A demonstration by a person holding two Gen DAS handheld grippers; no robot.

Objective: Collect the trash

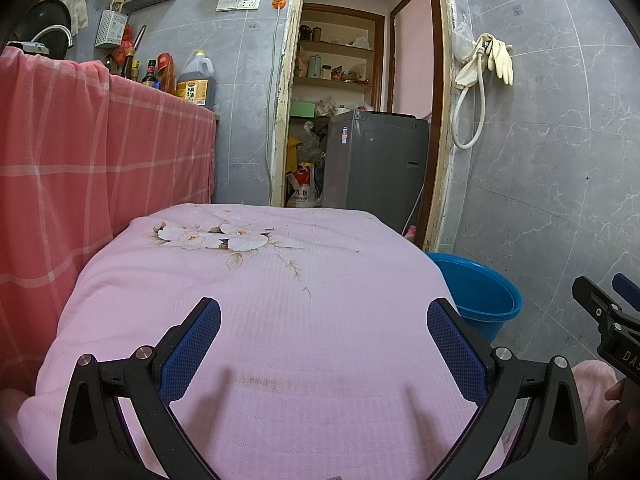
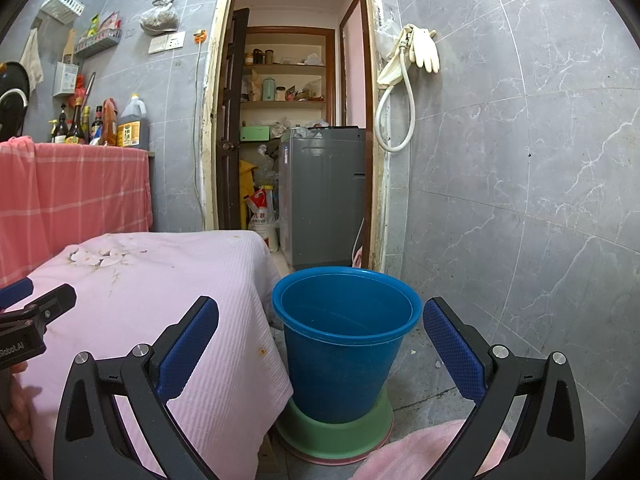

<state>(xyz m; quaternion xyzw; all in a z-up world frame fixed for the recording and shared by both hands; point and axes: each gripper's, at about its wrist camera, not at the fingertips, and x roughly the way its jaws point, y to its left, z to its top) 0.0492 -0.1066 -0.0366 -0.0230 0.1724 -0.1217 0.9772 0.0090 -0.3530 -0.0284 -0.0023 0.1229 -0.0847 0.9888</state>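
The blue bucket stands on the floor just beside the table's right edge, seated in a green basin with a pink rim peeking out beneath; its inside looks bare, though the bottom is only partly in view. No loose trash is plain to see on the pink floral cloth covering the table, just faint stains and specks too small to name. The right gripper hangs above the bucket, jaws spread wide, nothing between the blue pads. The left gripper hovers over the cloth, jaws equally wide and empty. In the left wrist view the table hides most of the bucket and the right gripper is cut off at the frame edge. A red checked cloth drapes the counter at left; beyond the doorway a grey washing machine is half hidden by the frame
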